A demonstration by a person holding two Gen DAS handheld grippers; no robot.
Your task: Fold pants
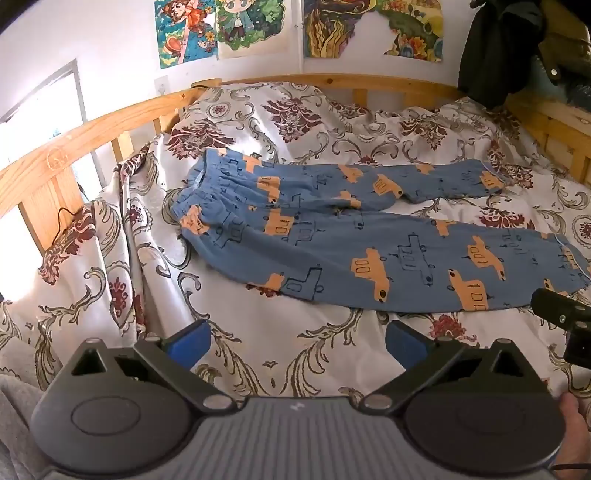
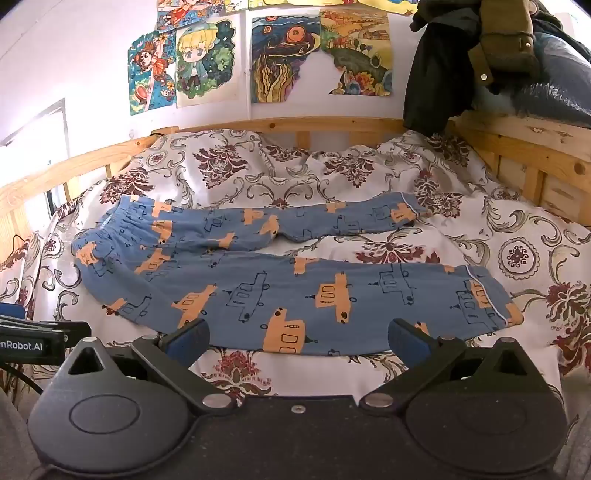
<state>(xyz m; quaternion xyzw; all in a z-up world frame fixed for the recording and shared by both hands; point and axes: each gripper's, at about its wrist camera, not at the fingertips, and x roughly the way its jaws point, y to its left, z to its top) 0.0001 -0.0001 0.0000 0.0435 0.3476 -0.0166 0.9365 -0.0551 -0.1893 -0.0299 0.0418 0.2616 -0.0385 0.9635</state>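
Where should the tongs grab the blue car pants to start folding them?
Probably the near leg's cuff and the waistband's near corner, coming from the near edge. The pants lie flat, legs spread apart, so the near leg can lift over the far one.

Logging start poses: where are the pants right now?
In both wrist views the pants lie spread flat on the floral bedspread, waistband to the left, just beyond the open right gripper.

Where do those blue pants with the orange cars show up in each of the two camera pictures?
Left wrist view: the pants lie across the middle and right, waistband at the left, legs running right.
Right wrist view: the pants span the middle, near leg just ahead of the open right gripper.
Shared landmark: the cartoon posters on the wall.
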